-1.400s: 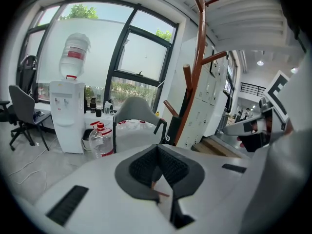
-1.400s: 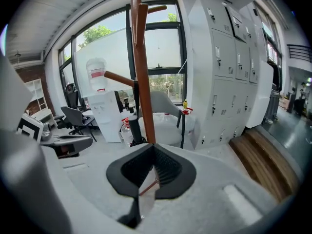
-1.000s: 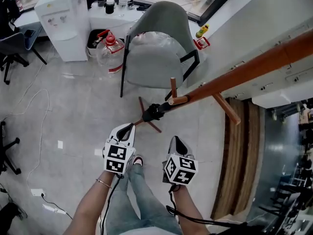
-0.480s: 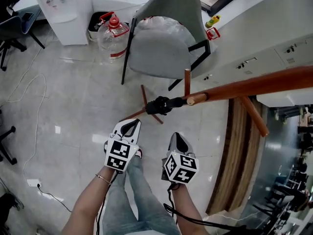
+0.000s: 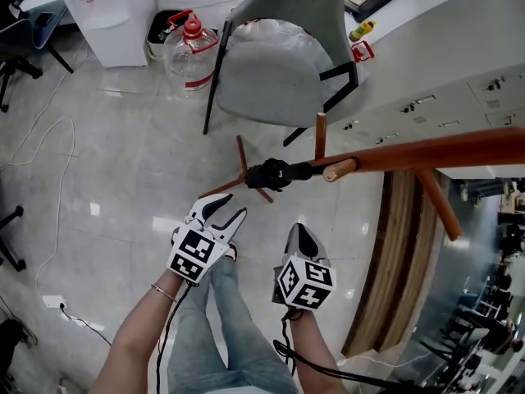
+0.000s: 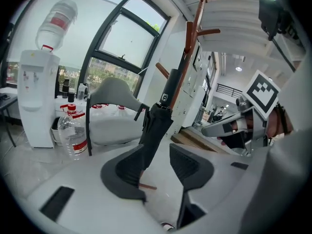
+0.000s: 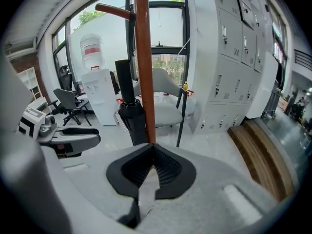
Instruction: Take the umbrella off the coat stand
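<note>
A black folded umbrella (image 5: 275,173) hangs on the brown wooden coat stand (image 5: 410,150), close against its pole. In the left gripper view the umbrella (image 6: 156,126) is ahead of my left gripper (image 6: 158,164), beyond the jaws. The jaws are opening and nothing is between them. In the head view my left gripper (image 5: 223,212) is just below and left of the umbrella, apart from it. My right gripper (image 5: 297,233) is shut and empty, below the stand's pole. In the right gripper view the right gripper (image 7: 153,151) faces the pole (image 7: 143,62), with the umbrella (image 7: 130,113) to the pole's left.
A grey chair (image 5: 279,64) stands behind the stand. A large water bottle (image 5: 190,52) and a white dispenser (image 5: 107,11) are at the back left. White lockers (image 7: 229,57) and a wooden step (image 5: 398,261) lie on the right. A cable (image 5: 57,162) runs over the floor.
My left gripper's jaws have gone from shut to apart. Both grippers have sunk a little, and the stand sits lower and further right in the head view.
</note>
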### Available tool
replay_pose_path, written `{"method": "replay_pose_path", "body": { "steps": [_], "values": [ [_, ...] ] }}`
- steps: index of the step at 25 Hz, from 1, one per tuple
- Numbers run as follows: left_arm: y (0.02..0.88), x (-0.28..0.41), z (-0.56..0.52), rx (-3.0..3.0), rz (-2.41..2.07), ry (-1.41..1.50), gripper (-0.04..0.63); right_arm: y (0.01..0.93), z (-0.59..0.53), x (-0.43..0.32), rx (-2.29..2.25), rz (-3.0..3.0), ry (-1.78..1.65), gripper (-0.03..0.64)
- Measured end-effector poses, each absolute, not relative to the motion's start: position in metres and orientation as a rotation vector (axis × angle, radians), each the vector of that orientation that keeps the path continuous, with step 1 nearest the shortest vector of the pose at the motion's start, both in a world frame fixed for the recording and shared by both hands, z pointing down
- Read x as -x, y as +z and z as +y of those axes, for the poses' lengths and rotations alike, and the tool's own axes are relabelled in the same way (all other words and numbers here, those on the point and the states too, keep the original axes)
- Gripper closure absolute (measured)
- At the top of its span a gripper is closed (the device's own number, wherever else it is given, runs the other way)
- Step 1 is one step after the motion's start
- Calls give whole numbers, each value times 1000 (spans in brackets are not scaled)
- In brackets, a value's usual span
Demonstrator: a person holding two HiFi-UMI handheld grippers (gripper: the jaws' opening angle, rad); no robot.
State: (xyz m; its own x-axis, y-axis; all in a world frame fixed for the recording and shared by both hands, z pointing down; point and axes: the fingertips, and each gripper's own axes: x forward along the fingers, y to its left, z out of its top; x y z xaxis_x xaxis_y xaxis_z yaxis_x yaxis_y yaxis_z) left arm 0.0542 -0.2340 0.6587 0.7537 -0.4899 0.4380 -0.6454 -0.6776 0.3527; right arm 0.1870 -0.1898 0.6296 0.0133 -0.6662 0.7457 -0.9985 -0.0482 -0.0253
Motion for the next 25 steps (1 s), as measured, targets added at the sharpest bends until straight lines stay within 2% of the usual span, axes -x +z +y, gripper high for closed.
{"method": "replay_pose_path", "body": {
  "steps": [10,25],
  "values": [
    [655,-76,-241,-2633,-643,425,321,639,-181,-193,-1776,-1676,840,612],
    [681,-114,-281,-2701,-626,424,304,665,-154,-214,-1822,-1601,899,612]
  ]
}}
